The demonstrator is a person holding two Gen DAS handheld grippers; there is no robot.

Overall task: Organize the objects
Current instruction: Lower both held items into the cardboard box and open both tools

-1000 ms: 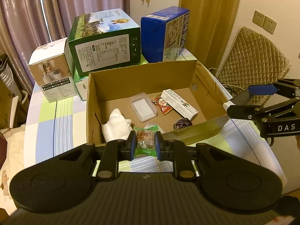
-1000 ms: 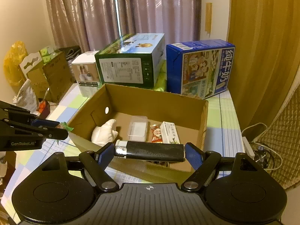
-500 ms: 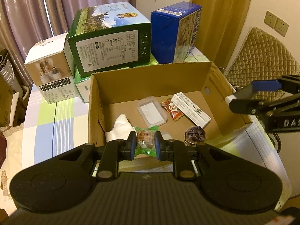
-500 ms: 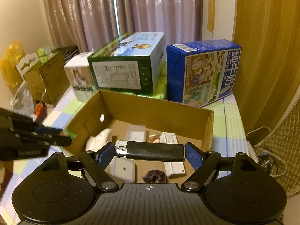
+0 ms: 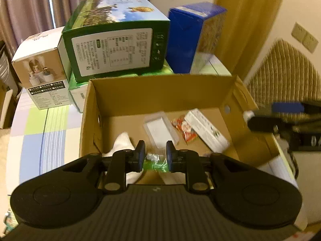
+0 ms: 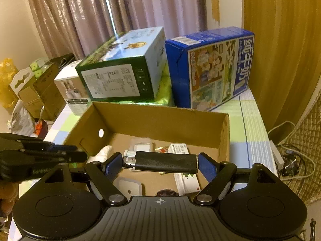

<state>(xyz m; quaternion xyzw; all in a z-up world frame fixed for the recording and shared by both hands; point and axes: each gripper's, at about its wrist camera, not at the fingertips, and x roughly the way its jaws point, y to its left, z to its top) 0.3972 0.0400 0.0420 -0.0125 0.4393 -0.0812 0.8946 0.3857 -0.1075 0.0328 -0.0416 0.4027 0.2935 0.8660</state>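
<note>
An open cardboard box [image 5: 160, 92] [image 6: 160, 118] sits on the checked table. Inside lie a white cloth [image 5: 123, 142], a clear plastic case [image 5: 160, 128], a red sachet [image 5: 184, 128], a long white carton [image 5: 206, 132] and a dark fuzzy thing [image 6: 166, 192]. My left gripper [image 5: 155, 153] [image 6: 80, 152] hovers over the box's near-left part, shut on a green snack packet [image 5: 155, 163] that sits low between the fingers. My right gripper [image 6: 160, 161] [image 5: 258, 116] is above the box's right side, shut lengthwise on a black lighter [image 6: 164, 162].
Behind the box stand a green carton [image 5: 116, 38], a blue milk carton [image 5: 188, 38] and a small white box [image 5: 40, 66]. A quilted chair back [image 5: 280, 70] is at the right. Cables [image 6: 291, 160] lie on the floor beyond the table's right edge.
Both grippers have moved forward and now reach over the box's inside. The green packet sits lower between the left fingers than before. The lighter is held as before.
</note>
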